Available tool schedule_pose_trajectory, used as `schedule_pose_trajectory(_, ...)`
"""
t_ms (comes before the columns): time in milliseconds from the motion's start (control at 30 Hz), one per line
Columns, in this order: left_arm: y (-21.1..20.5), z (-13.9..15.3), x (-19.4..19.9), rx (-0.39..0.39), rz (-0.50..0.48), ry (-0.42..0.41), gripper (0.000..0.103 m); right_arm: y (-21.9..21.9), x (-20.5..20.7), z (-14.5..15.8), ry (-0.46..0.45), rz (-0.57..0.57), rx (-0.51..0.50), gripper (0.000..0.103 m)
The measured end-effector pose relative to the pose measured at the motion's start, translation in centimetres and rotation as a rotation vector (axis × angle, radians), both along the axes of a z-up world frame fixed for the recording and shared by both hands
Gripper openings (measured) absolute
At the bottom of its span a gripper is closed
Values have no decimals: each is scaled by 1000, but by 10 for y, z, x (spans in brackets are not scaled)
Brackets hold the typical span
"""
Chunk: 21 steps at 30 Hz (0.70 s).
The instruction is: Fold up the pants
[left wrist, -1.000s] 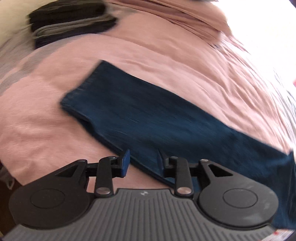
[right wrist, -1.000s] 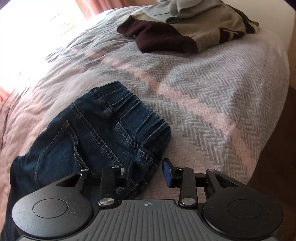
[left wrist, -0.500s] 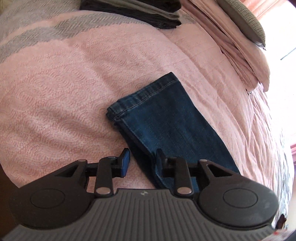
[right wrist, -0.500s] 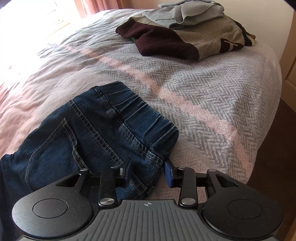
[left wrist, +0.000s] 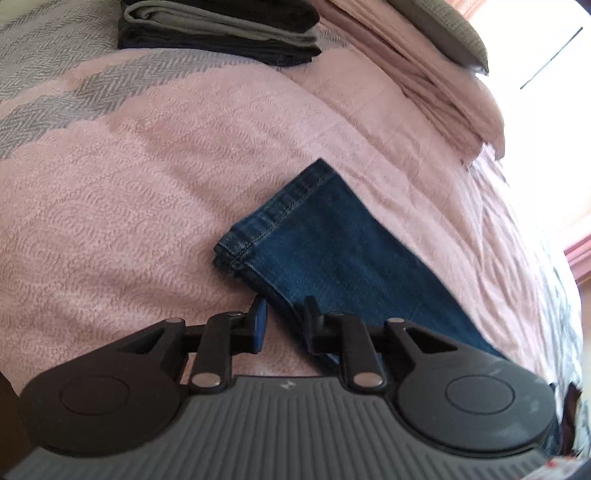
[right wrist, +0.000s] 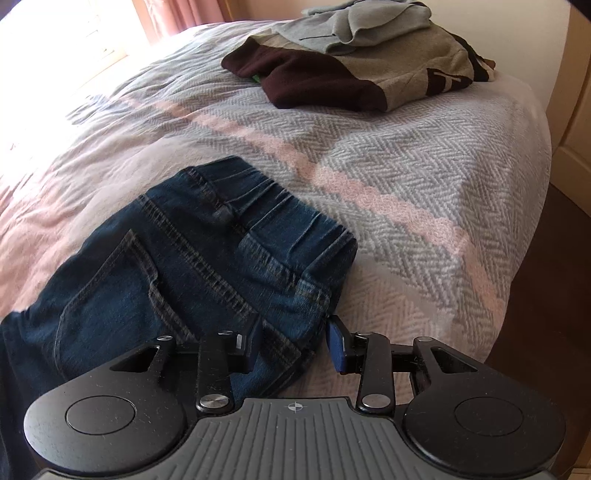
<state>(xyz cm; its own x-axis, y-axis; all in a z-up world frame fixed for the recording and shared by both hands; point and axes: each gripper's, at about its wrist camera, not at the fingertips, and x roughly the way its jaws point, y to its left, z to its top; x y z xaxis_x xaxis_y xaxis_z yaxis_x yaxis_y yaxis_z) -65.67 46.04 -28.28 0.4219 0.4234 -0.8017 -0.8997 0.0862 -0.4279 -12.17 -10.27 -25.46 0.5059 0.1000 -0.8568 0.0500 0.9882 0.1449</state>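
One pair of dark blue denim pants [right wrist: 192, 266] lies lengthwise on the bed [left wrist: 110, 206], legs stacked, waistband gathered toward the grey herringbone end. The left tongs [left wrist: 284, 321] have just been closing around the leg's long edge near the hem, pads not yet pressing; the right tongs [right wrist: 295, 343] stand released astride the waistband corner. Both should pinch every layer before lifting. Folded clothes [left wrist: 221, 29] and a loose heap [right wrist: 351, 62] lie well apart.
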Motion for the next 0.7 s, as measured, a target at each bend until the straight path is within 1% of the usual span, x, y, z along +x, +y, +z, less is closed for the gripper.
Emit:
schedule_pose_trajectory(100, 7, 1, -11, -35, 37, -59, 15, 1, -6, -2, -3, -13, 4, 34)
schedule_pose_trajectory(167, 12, 0, -13, -46, 42, -63, 15, 2, -8, -3, -4, -28, 10, 34)
schedule_pose_trajectory(200, 15, -1, -14, -51, 41, -62, 9, 2, -9, -4, -3, -29, 10, 34)
schedule_pose_trajectory(233, 16, -1, -13, -40, 36, -51, 3, 3, -9, -4, -1, -26, 6, 34)
schedule_pose_trajectory(267, 16, 1, -13, -17, 13, -42, 2, 5, -10, -4, 0, -19, -2, 34)
schedule_pose_trajectory(300, 14, 5, -11, 23, -22, -31, 2, 6, -9, -5, 1, -9, -12, 34)
schedule_pose_trajectory(333, 12, 7, -9, 65, -68, 2, 3, 7, -8, -6, 4, 2, -24, 34)
schedule_pose_trajectory(367, 11, 3, -5, 83, -119, 55, 4, 8, -7, -7, 9, 12, -32, 34)
schedule_pose_trajectory(433, 11, -15, 1, 70, -206, 150, 5, 10, -5, -6, 24, 11, -45, 34)
schedule_pose_trajectory(467, 11, -17, 3, 72, -218, 163, 5, 13, -6, -3, 31, 11, -59, 34)
schedule_pose_trajectory(533, 10, -5, 4, 89, -197, 171, 6, 22, -14, 8, 18, 32, -143, 35)
schedule_pose_trajectory(567, 7, 3, 1, 110, -175, 175, 9, 29, -23, 16, -15, 54, -191, 35)
schedule_pose_trajectory(600, 4, 11, -1, 137, -154, 195, 10, 36, -33, 23, -51, 81, -224, 35)
schedule_pose_trajectory(633, 1, 19, -3, 171, -115, 255, 10, 45, -45, 28, -78, 115, -237, 35)
schedule_pose_trajectory(667, -2, 27, -4, 198, -96, 330, 8, 55, -59, 32, -95, 172, -228, 35)
schedule_pose_trajectory(700, -5, 34, -4, 217, -94, 372, 8, 67, -72, 33, -99, 233, -215, 35)
